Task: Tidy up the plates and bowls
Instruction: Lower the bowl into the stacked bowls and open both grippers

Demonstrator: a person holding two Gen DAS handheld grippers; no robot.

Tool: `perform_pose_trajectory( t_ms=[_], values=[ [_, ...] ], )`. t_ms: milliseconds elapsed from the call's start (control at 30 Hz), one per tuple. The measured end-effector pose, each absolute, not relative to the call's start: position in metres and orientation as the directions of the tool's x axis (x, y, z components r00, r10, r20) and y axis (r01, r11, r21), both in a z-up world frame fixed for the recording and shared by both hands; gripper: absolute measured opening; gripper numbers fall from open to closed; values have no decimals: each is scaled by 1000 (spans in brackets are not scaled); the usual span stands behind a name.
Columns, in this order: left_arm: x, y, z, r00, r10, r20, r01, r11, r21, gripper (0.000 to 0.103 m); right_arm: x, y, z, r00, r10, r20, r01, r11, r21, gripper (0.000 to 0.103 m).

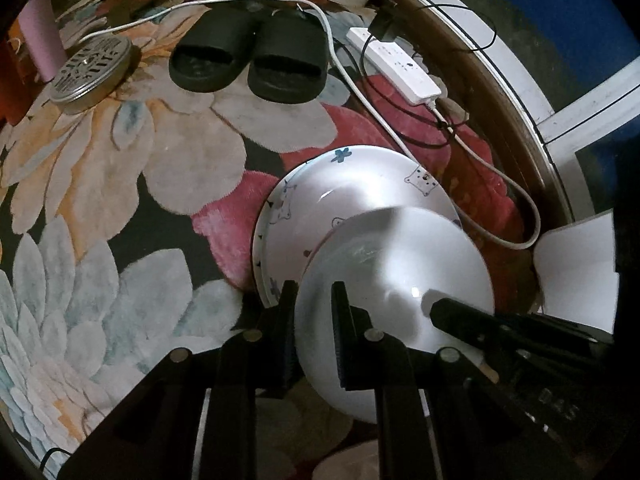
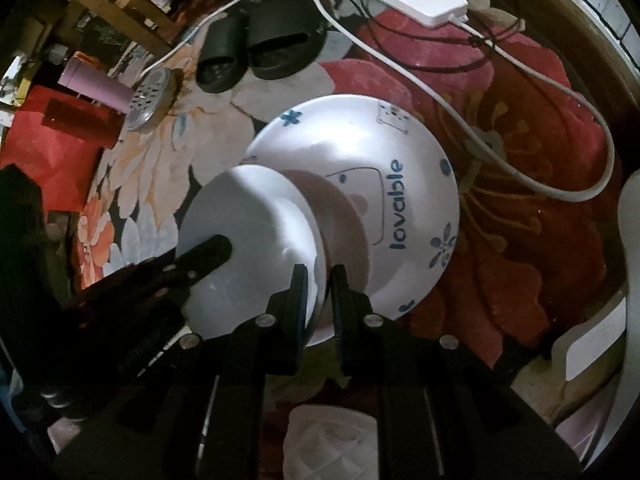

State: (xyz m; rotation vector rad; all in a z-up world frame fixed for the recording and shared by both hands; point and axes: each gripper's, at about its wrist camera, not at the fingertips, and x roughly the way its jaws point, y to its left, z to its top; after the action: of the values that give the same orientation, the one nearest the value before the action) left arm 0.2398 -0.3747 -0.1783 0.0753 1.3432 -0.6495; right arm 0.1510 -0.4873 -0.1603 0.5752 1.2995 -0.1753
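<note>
Here, a plain white bowl point(image 1: 400, 280) hangs above the patterned plate point(image 1: 360, 192).
Left tongs point(image 1: 316, 300) and right tongs point(image 2: 320, 284) each pinch its rim; the plate says "lovable" amid blue flowers.

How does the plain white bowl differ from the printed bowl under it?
The plain white bowl has no decoration; the printed bowl carries blue flowers, bear drawings and the word "lovable". The plain bowl looks smaller than the printed bowl. The plain bowl is gripped at its rim by the left tool and the right tool; the printed bowl lies on the rug. Both are white and round.
</note>
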Motion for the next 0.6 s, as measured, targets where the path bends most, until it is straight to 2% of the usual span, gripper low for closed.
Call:
perform_pose_trajectory(
  t_ms=[133, 233, 333, 400, 433, 500, 533, 567, 600],
  values=[
    [243, -370, -176, 92, -392, -916, 466, 829, -308, 15, 149, -494, -165, 272, 179, -945, 460, 839, 291, 13],
    [247, -363, -174, 99, -392, -915, 453, 836, -309, 23, 149, -496, -165, 274, 182, -944, 466, 833, 296, 15],
    [249, -357, -173, 106, -388, -916, 441, 844, -306, 45, 151, -493, -163, 263, 166, -950, 459, 845, 275, 15],
    [250, -350, -172, 118, -393, -912, 427, 849, -310, 82, 154, -490, -162, 252, 151, -956, 444, 859, 253, 16],
    [250, -348, -171, 123, -397, -910, 422, 851, -314, 86, 155, -487, -160, 247, 145, -958, 436, 866, 244, 18],
    [251, -342, -171, 126, -398, -909, 410, 855, -317, 92, 156, -483, -156, 257, 143, -956, 416, 876, 243, 31],
    [252, -341, -171, 125, -394, -911, 406, 858, -316, 95, 157, -482, -155, 266, 139, -954, 410, 879, 242, 51],
    [253, -337, -171, 127, -395, -910, 395, 861, -319, 99, 156, -481, -151, 279, 112, -954, 412, 883, 224, 63],
    [254, -334, -170, 134, -395, -909, 386, 865, -320, 101, 155, -481, -146, 293, 86, -952, 416, 885, 208, 66]
  ],
)
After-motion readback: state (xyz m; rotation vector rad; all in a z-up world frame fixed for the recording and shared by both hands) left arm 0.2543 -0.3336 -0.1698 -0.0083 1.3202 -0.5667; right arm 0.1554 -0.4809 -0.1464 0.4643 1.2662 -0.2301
